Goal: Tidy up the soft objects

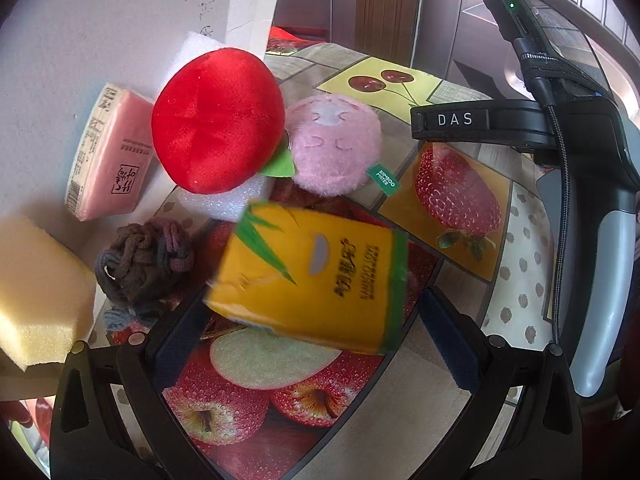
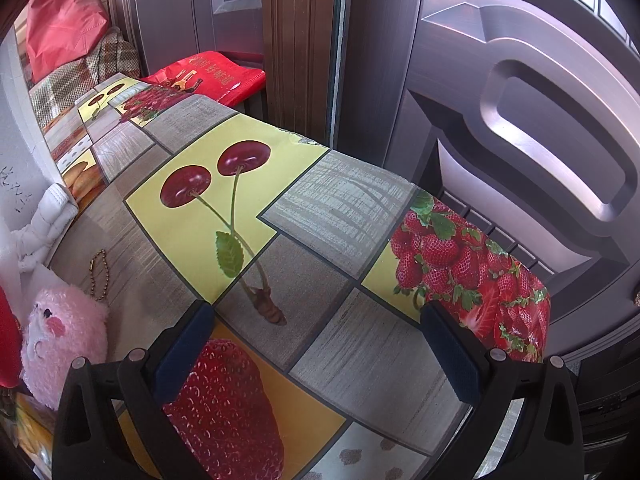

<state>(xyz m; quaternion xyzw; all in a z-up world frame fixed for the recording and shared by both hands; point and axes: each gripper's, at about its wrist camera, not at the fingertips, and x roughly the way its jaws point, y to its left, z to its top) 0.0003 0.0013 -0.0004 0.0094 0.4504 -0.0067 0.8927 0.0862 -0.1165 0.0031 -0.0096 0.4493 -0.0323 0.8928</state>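
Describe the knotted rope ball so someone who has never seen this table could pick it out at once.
Start at the white wall along the fruit-print tablecloth, where the soft things are gathered. Below the pink tissue pack, between the yellow sponge and the yellow tissue pack, sits the knotted rope ball. It is the only dull brown-grey item, and the only one of woven cord.

A glossy, fruit-printed tablecloth [image 1: 460,216] covers the table, its smooth surface catching light. On it sit a red plush toy [image 1: 218,120] of velvety pile, a fuzzy pink plush ball [image 1: 334,146], a knotted rope ball [image 1: 144,266] of matt woven cord, a coarse, porous yellow sponge [image 1: 38,292] and shiny plastic-wrapped tissue packs, yellow [image 1: 312,280] and pink [image 1: 110,152]. Behind, a door [image 2: 540,120] shows a brushed metallic sheen.
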